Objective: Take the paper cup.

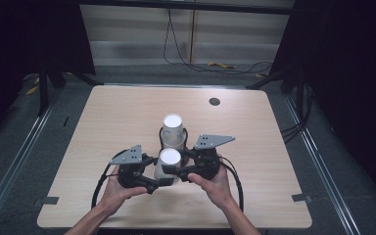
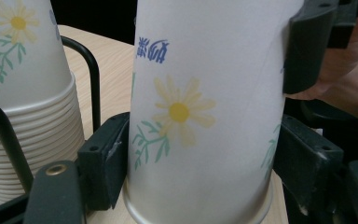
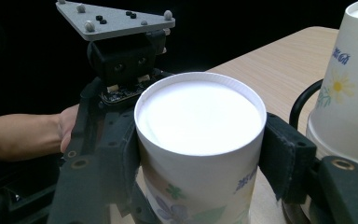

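Room: dark curtains at both sides, pale wall panels at the top of the high view, grey floor with cables.
Bench: light wood, rounded corners, middle of the high view; a small dark round inset sits in its upper right part.
Cup: white paper cup with a daisy print, upside down, rim on the bench, lower centre of the high view, between the two grippers. It stands upright in the centre of the left gripper view, and in the right gripper view its white bottom faces up.
Stack: nested cups of the same print, also upside down, just above the cup in the high view, inside a black wire holder. Seen at upper left in the left gripper view and at the right edge of the right gripper view.
Left gripper: held in the left hand, lower left of centre; its fingers lie against the cup's lower wall on both sides, near the rim, gripping it.
Right gripper: held in the right hand, lower right of centre; its fingers are clamped on the cup's upper part, just below the upturned bottom.
Grey plates: one three-cornered plate on each gripper, the left's and the right's.
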Available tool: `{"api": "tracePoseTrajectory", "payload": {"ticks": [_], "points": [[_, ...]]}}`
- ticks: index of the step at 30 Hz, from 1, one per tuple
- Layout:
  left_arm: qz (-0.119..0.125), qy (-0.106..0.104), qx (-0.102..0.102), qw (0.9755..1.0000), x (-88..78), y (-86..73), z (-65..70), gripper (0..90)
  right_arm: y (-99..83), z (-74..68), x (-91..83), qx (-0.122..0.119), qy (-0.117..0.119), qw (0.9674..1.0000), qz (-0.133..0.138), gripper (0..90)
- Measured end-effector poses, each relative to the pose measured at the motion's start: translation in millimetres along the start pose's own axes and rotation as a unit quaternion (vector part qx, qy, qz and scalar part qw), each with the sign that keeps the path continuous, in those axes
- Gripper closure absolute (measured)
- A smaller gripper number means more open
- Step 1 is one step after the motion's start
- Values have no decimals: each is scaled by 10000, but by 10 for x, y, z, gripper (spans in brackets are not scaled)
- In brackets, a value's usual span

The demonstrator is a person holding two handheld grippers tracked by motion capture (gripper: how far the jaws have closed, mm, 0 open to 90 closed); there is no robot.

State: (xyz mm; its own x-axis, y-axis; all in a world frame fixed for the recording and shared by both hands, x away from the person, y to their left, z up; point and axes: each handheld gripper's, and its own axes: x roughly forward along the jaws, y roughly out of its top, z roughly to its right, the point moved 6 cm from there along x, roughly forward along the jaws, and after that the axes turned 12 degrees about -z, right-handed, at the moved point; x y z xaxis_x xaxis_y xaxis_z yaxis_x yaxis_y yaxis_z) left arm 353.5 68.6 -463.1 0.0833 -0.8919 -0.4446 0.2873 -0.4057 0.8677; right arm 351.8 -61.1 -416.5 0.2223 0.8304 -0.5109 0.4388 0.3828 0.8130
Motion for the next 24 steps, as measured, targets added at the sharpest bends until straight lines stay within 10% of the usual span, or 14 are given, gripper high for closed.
{"api": "tracePoseTrajectory", "payload": {"ticks": [24], "points": [[-200,67,58,9998,-27,-39,-20,291,-14,37,43,161,48,9998,-45,242]]}}
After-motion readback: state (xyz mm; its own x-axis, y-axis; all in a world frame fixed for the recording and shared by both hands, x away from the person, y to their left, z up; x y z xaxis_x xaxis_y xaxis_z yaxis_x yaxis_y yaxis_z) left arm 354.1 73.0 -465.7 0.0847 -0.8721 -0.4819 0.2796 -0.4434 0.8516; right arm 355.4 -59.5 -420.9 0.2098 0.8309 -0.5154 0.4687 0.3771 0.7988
